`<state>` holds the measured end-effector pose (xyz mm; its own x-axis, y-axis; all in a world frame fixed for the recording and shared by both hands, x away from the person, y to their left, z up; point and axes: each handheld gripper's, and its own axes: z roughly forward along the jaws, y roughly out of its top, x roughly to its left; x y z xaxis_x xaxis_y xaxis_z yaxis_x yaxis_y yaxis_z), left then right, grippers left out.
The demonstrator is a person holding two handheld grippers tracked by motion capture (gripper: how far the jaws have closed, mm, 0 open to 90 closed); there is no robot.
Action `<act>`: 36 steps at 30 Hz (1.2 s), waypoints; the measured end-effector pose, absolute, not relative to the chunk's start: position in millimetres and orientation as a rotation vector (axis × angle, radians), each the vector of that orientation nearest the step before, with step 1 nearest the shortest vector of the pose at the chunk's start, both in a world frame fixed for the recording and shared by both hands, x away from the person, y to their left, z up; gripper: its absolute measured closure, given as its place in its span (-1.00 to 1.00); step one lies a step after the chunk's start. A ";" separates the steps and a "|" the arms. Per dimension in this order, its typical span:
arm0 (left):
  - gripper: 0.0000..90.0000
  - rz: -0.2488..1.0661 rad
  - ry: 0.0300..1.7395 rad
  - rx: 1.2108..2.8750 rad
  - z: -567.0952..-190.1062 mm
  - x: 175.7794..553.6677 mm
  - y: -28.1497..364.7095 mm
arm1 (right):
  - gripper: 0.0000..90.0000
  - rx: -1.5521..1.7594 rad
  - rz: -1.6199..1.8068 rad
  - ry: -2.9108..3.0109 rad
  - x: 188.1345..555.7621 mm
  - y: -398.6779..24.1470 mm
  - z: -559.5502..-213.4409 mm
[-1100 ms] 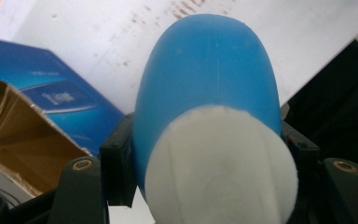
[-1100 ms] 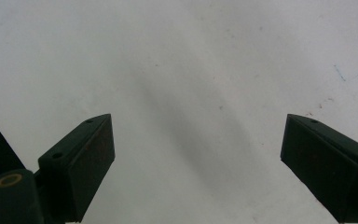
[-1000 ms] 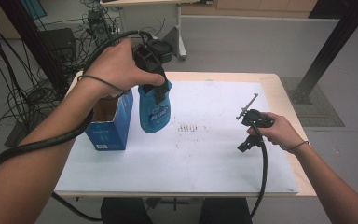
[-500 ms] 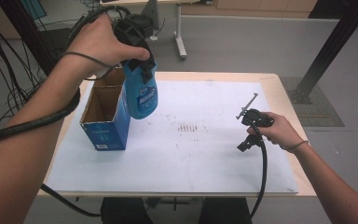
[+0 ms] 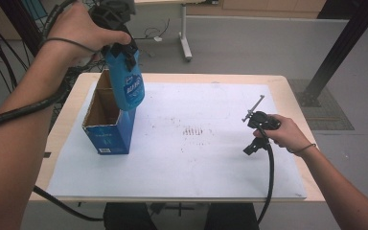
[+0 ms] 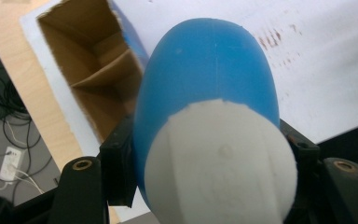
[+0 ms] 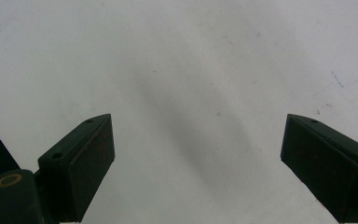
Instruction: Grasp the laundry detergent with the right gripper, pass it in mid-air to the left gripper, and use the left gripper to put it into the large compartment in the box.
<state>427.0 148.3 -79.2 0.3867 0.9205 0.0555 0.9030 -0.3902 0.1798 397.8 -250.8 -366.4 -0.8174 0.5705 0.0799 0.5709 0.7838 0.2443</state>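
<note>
1. The right gripper [image 5: 252, 135] is resting low over the white sheet [image 5: 211, 158] at the near right, jaws standing wide apart with nothing between them; in the right gripper view they are framing bare sheet [image 7: 191, 70].
2. The open blue carton [image 5: 106, 125] is standing upright on the sheet's left part, its brown inside showing in the left gripper view [image 6: 88, 79].
3. The left gripper [image 5: 120, 45] is clamping the blue bottle [image 5: 127, 86] near its top, holding it upright in the air, above the carton's far right corner; its white end [image 6: 219, 163] is facing the camera between the jaws.
</note>
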 end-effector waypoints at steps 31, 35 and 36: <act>-0.17 0.280 2.001 2.239 -101.7 454.3 214.8 | -0.78 -0.930 -0.419 -2.972 401.1 -243.8 -366.8; -0.17 0.280 2.014 2.236 -108.6 454.8 215.5 | -0.77 -0.925 -0.425 -2.971 401.1 -243.5 -367.3; -0.17 0.277 2.016 2.233 -111.3 455.1 215.9 | -0.78 -0.925 -0.424 -2.972 401.1 -243.5 -367.3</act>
<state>455.1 215.9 -111.3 0.0962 0.9938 0.0552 0.9718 -0.1058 0.2107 401.1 -243.5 -367.3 -0.8264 0.5574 0.0800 0.5575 0.7899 0.2555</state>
